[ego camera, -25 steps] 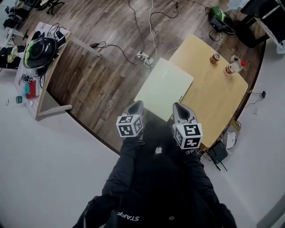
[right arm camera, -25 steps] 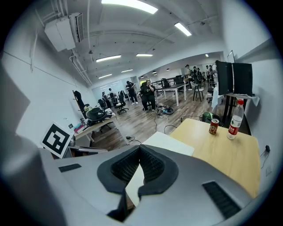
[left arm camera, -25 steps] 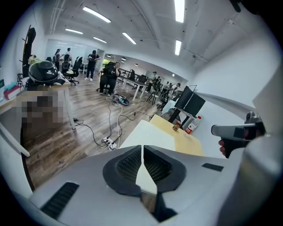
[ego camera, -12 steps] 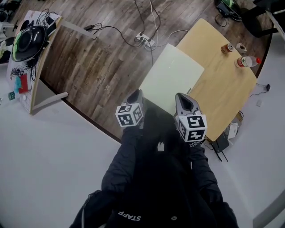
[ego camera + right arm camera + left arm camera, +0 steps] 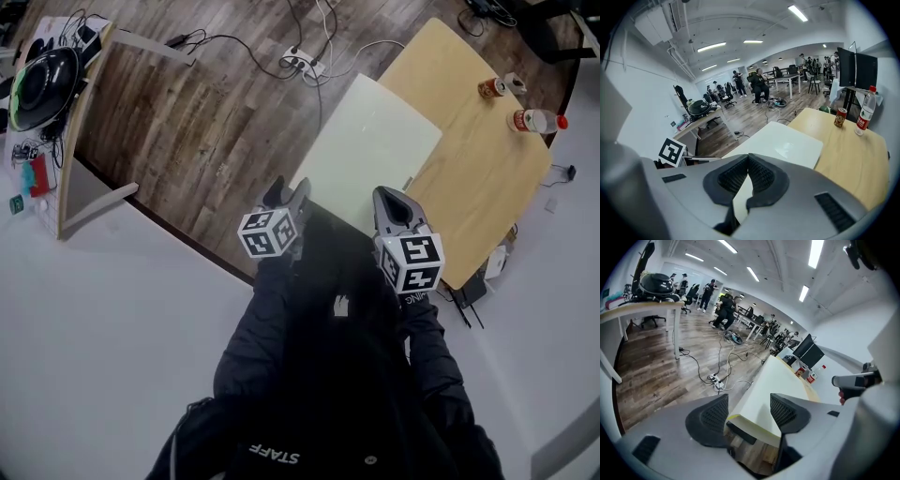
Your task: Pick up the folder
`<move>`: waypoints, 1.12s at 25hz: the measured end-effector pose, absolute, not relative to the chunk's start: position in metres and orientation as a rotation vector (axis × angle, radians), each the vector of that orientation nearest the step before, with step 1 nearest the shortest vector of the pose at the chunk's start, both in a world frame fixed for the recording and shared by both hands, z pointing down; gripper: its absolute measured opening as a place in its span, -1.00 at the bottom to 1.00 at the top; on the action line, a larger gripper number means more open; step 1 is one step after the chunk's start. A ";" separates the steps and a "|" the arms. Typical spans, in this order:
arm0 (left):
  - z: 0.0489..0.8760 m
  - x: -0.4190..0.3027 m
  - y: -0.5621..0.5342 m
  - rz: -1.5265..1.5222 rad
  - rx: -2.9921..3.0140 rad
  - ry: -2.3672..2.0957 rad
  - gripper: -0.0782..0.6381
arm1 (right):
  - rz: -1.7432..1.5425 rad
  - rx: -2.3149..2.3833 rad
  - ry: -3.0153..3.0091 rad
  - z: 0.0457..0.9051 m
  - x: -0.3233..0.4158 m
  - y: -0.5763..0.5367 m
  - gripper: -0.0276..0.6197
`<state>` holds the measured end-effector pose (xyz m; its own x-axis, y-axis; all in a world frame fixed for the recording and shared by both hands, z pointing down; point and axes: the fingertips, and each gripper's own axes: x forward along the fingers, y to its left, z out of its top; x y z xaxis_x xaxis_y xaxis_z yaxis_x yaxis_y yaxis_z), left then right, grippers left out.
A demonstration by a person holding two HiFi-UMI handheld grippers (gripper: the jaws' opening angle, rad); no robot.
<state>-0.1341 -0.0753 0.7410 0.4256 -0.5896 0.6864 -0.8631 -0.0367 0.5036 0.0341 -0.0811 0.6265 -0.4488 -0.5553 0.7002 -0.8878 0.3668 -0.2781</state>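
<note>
- folder [image 5: 375,155] — pale, flat, lying on the near corner of the wooden table [image 5: 487,178], at 12 o'clock from both grippers. Its near side appears to overhang the floor [image 5: 216,122].
- left gripper [image 5: 749,404]: jaws have just been opening and stand moderately apart. The folder's near corner lines up between them, but the pads are not on it.
- right gripper [image 5: 748,161]: jaws closed tip to tip, nothing in them.
- Judgement: thin, light, smooth cover — likely to flex and slide. Best hold is the overhanging near edge, one jaw above and one below, grippers spread apart.
</note>
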 end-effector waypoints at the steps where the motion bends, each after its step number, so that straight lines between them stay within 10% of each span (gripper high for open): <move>1: 0.745 -0.134 -0.076 0.339 1.724 -1.255 0.00 | 0.888 1.245 -2.132 0.629 0.034 -0.081 -0.84; 28: 0.794 -0.113 -0.074 -0.258 1.439 -0.828 0.41 | 0.951 1.191 -2.090 0.668 0.026 -0.071 -0.85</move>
